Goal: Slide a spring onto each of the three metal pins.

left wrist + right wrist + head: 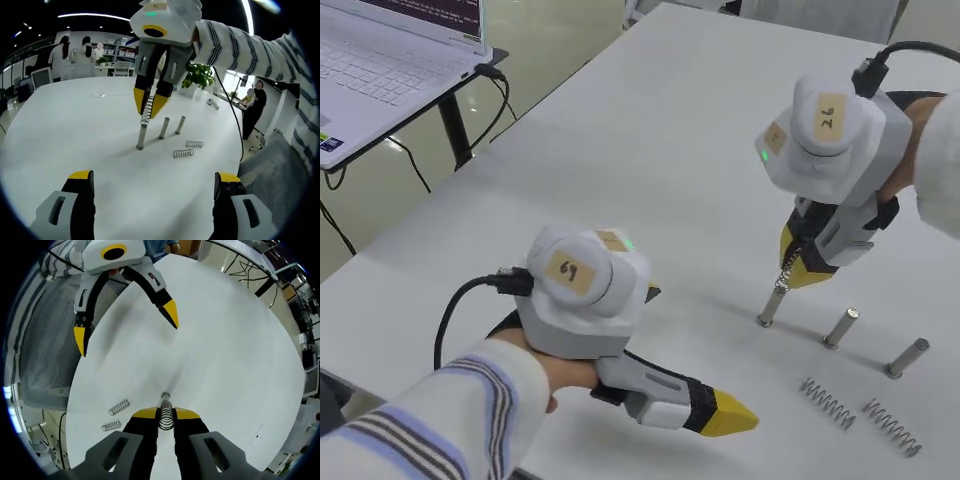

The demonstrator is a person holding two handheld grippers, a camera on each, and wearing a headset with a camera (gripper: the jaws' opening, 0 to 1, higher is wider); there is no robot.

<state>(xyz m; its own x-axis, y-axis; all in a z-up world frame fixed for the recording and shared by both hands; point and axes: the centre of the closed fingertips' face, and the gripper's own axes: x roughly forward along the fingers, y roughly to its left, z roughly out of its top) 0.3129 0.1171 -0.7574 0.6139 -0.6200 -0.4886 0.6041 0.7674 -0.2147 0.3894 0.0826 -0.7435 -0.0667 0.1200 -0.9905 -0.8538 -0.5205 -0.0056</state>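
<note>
The right gripper (800, 268) has its jaws closed on 1 spring (146, 109). It grips the upper coils, so the lower coils hang free directly above the first pin (771, 307), which stands on the white table (650, 150). In the right gripper view the spring's bottom end sits right at that pin's top. Whether the first coil has gone over the tip I cannot tell.

The step in hand looks like threading this spring. To do it well:

- **Alignment:** bring the spring's axis in line with the pin's before lowering, since a free-hanging coil will likely bend aside if pushed off-centre.
- **Descent:** come down slowly and straight, as the pin seems free-standing and a sideways nudge could tip it.
- **Release:** open the jaws only once several coils surround the pin, so the rest drops down its shaft.

The left gripper (730, 415) is held low, to the left of the first pin and nearer the person. Its jaws are spread wide and hold nothing, so it could steady the pin's base if needed.

The middle pin (841, 327) and end pin (906, 358) stand bare in a row to the right of the first pin. The nearer loose spring (827, 402) and farther loose spring (892, 427) lie flat to the first pin's right, on the person's side of that row.
</note>
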